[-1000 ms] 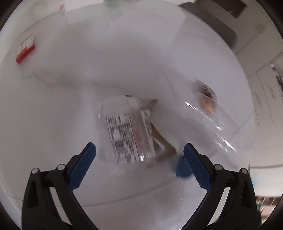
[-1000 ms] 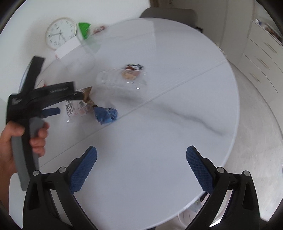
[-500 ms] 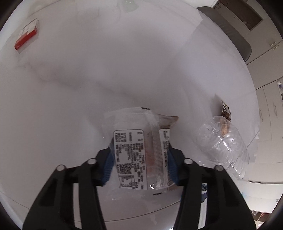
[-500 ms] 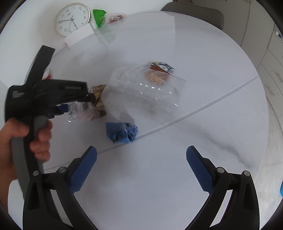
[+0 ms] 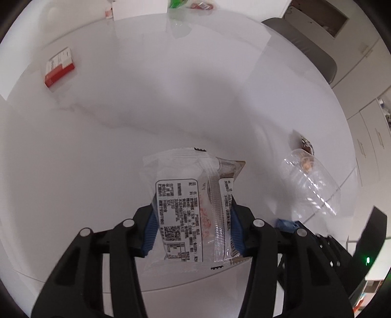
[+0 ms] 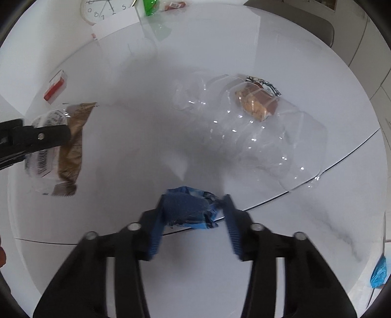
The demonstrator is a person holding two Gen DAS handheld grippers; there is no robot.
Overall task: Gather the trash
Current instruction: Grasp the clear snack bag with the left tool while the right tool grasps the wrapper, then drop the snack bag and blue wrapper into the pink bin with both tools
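A clear snack wrapper with a printed label (image 5: 180, 195), with a brown wrapper behind it, is clamped between the blue pads of my left gripper (image 5: 193, 232), lifted off the white round table (image 5: 171, 97). From the right wrist view the same wrappers (image 6: 70, 137) hang at the far left. A crumpled blue wrapper (image 6: 188, 208) lies on the table between the pads of my right gripper (image 6: 193, 220), whose jaws are closing and pressing on it. A crushed clear plastic bottle (image 6: 256, 132) lies beyond, over a snack piece in its wrapper (image 6: 259, 102).
A red and white box (image 5: 59, 67) lies at the table's far left. A wall clock (image 6: 105, 9) and a green packet (image 6: 150, 6) rest by the wall at the back. A grey chair (image 5: 305, 49) stands behind the table. Something blue (image 6: 378, 271) lies on the floor, right.
My left gripper closed on the labelled wrapper and lifted it. My right gripper came down to the blue wrapper and its jaws went from wide to closed around it.
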